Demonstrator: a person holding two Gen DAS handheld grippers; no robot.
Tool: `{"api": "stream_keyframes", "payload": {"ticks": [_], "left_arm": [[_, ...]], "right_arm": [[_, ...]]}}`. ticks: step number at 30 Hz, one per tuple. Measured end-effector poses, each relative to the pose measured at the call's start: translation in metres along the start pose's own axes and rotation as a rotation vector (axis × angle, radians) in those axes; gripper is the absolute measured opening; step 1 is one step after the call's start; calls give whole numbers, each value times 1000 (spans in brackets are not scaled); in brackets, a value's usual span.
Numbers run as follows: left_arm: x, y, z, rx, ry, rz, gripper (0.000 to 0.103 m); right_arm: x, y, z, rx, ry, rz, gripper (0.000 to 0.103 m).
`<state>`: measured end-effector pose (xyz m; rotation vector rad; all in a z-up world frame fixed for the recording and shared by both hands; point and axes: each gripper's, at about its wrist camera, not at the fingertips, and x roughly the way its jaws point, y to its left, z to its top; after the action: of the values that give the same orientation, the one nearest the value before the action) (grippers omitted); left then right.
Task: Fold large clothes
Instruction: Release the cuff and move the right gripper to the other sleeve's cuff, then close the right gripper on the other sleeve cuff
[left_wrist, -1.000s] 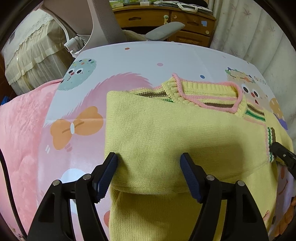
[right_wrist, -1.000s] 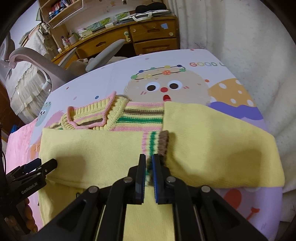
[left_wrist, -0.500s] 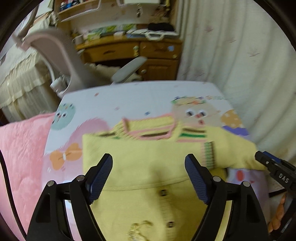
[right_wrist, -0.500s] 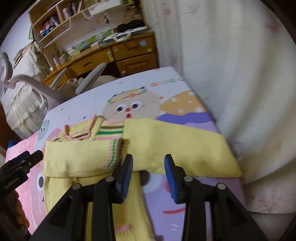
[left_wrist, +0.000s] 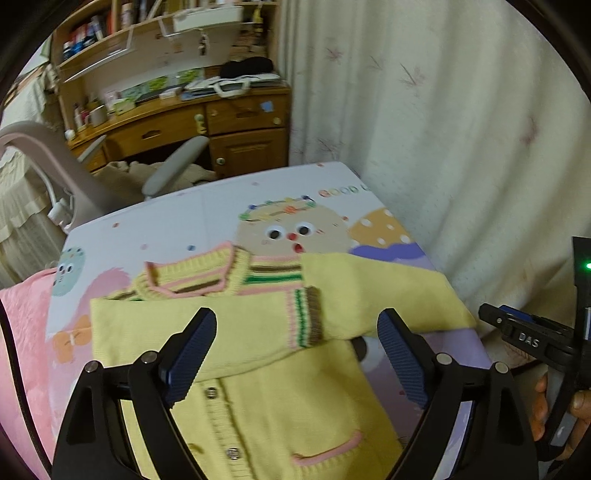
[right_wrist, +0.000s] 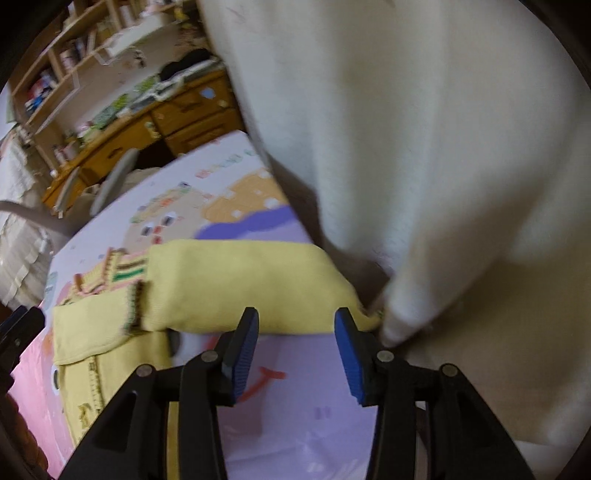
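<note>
Cardigan (left_wrist: 266, 398) lies flat on the bed sheet (left_wrist: 207, 214), collar at the far end, both sleeves folded across the chest, one sleeve's cuff (left_wrist: 304, 317) lying over the other sleeve. Blanket (left_wrist: 22, 332) on the bed left of the cardigan. Curtain (left_wrist: 424, 129) hangs along the bed's right side. Desk (left_wrist: 192, 125) and chair (left_wrist: 173, 173) behind the bed, shelves (left_wrist: 129, 44) above the desk.

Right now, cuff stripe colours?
Pink, green and brown on the yellow cuff; left wrist view.
</note>
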<state>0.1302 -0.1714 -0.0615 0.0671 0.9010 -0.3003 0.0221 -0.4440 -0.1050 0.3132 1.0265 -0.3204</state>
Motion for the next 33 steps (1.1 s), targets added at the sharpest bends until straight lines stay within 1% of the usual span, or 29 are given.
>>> {"api": "stream_keyframes", "payload": {"ticks": [3, 8, 12, 16, 21, 23, 24, 25, 26, 28, 30, 32, 33], "left_arm": [[8, -12, -3, 18, 10, -9, 88], [18, -24, -6, 42, 24, -8, 88], [22, -25, -8, 36, 36, 1, 88], [25, -23, -9, 24, 44, 11, 88], [26, -20, -10, 17, 52, 24, 88], [25, -19, -12, 13, 57, 26, 88], [25, -18, -13, 10, 58, 28, 88], [25, -17, -14, 8, 60, 30, 88], [25, -17, -14, 7, 61, 30, 88], [26, -16, -16, 3, 65, 32, 88], [25, -14, -17, -2, 66, 35, 88], [22, -11, -17, -11, 61, 41, 88], [20, -9, -17, -16, 57, 43, 88]], "right_arm": [[15, -18, -4, 53, 29, -7, 43], [35, -38, -5, 158, 54, 29, 43], [50, -37, -3, 161, 69, 33, 43], [62, -37, -3, 186, 87, 57, 43], [66, -34, -3, 195, 60, 45, 43], [67, -26, -3, 152, 48, 11, 34], [66, -22, -3, 127, 35, -5, 32], [65, -18, -3, 104, 26, -18, 27], [64, -13, -3, 73, 12, -35, 18], [63, -6, -3, 39, -4, -48, 13], [60, -1, -2, 29, -25, -59, 11], [50, 8, -1, -10, -81, -75, 10], [41, 19, -1, -51, -129, -85, 10]]}}
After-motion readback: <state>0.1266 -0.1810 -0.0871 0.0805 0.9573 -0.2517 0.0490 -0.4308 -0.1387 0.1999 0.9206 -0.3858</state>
